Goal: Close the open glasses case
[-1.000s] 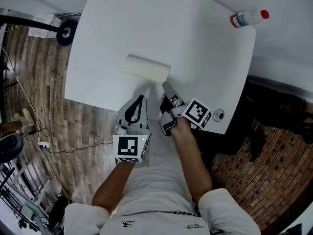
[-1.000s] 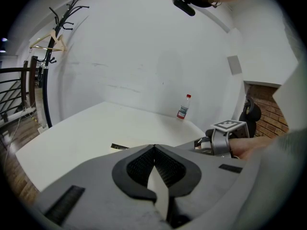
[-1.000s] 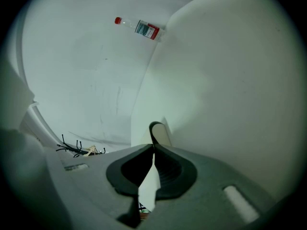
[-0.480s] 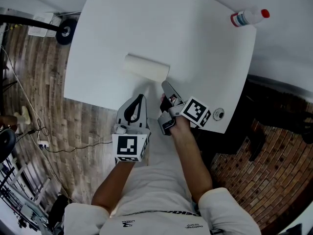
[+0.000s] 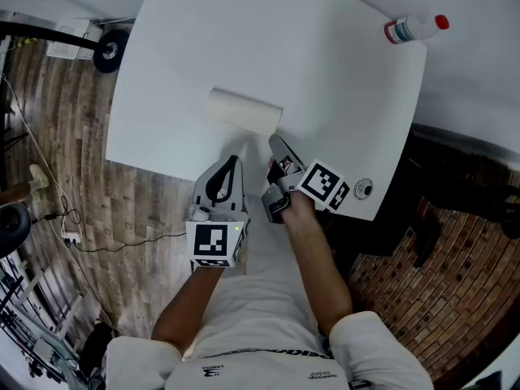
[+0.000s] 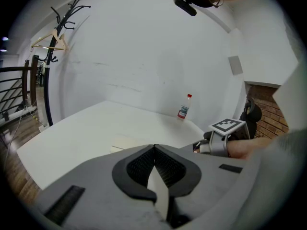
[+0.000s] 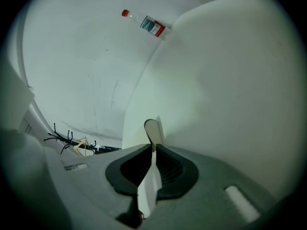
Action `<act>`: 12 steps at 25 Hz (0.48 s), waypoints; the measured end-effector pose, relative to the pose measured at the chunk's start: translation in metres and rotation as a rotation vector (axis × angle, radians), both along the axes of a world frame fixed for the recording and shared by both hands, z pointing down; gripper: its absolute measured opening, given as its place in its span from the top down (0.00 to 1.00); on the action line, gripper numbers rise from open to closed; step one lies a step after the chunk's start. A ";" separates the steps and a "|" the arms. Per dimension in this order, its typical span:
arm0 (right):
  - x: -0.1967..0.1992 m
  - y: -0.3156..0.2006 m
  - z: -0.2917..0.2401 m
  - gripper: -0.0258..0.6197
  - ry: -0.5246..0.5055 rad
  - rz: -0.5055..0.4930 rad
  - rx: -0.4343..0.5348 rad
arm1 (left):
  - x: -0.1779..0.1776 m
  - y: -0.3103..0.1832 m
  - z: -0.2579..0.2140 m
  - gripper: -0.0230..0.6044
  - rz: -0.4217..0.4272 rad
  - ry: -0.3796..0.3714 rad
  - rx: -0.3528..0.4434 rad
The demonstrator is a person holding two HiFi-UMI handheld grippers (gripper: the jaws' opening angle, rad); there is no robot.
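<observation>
A cream glasses case (image 5: 244,110) lies on the white table (image 5: 325,80), near its front edge, and from above its lid looks down. My left gripper (image 5: 236,160) is shut and empty, its tips over the table's edge just short of the case (image 6: 125,141). My right gripper (image 5: 274,140) is also shut and empty, its tips close to the case's right end. In the right gripper view the case's rounded end (image 7: 152,130) shows just beyond the closed jaws. I cannot tell whether the tips touch it.
A plastic bottle (image 5: 414,29) with a red cap lies at the table's far right corner. A round fitting (image 5: 363,189) sits at the near right corner. Wood floor, a cable and a wheeled stand (image 5: 109,52) lie to the left, and a coat rack (image 6: 55,37) stands by the wall.
Almost nothing has changed. Both grippers hold their places near the case with only a slight shift, and the case lies where it was.
</observation>
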State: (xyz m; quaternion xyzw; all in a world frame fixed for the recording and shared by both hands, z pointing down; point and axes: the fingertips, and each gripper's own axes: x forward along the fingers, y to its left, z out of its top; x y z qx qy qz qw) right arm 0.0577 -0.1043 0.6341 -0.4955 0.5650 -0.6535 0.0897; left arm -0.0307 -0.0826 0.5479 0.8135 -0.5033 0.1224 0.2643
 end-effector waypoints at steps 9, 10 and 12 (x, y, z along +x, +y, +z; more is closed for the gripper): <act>0.003 0.002 -0.001 0.91 0.052 -0.036 0.016 | 0.000 0.002 0.000 0.97 -0.001 -0.006 0.002; 0.003 0.002 -0.002 0.90 0.061 -0.039 0.020 | -0.001 0.002 0.000 0.97 -0.001 -0.007 0.003; 0.003 0.001 -0.006 0.90 0.073 -0.046 0.034 | -0.002 0.002 -0.003 0.97 -0.003 -0.007 0.006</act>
